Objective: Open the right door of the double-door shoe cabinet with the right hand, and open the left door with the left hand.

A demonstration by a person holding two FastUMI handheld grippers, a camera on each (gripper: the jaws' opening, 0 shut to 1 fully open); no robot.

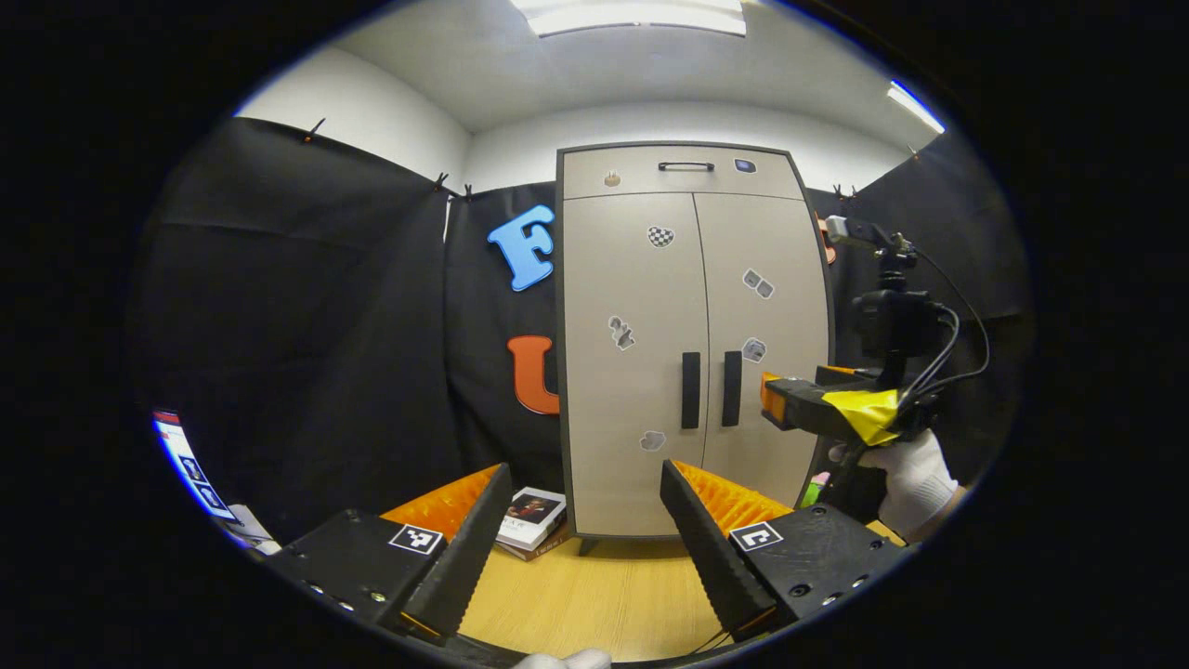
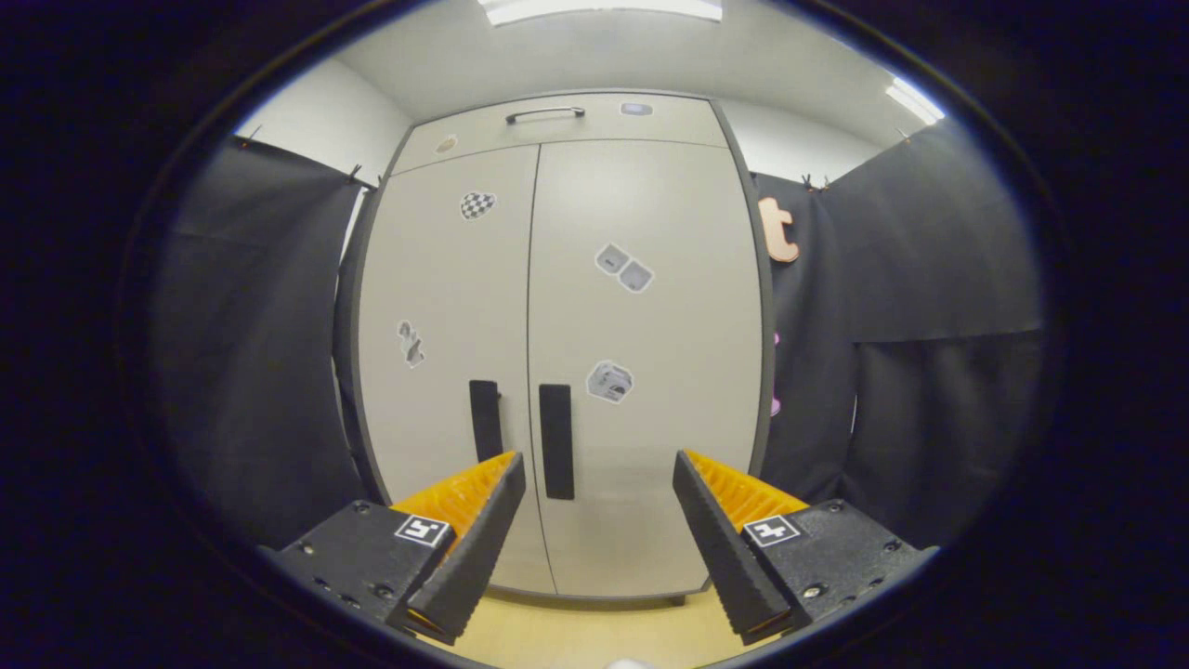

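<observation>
With both doors shut, the right gripper (image 2: 599, 483), jaws spread, should close squarely on the right handle (image 2: 555, 440) at its 11 o'clock.

Recording booth set up inside an ordinary room. Indicators: black cloth (image 1: 307, 307) clipped up as walls, white room walls and ceiling light panels (image 1: 632, 14) above it, a tripod-mounted camera (image 1: 892, 316) with cables, and a sticker-marked shoe cabinet (image 2: 557, 353) standing on a wood-grain desk (image 1: 604, 595).
</observation>
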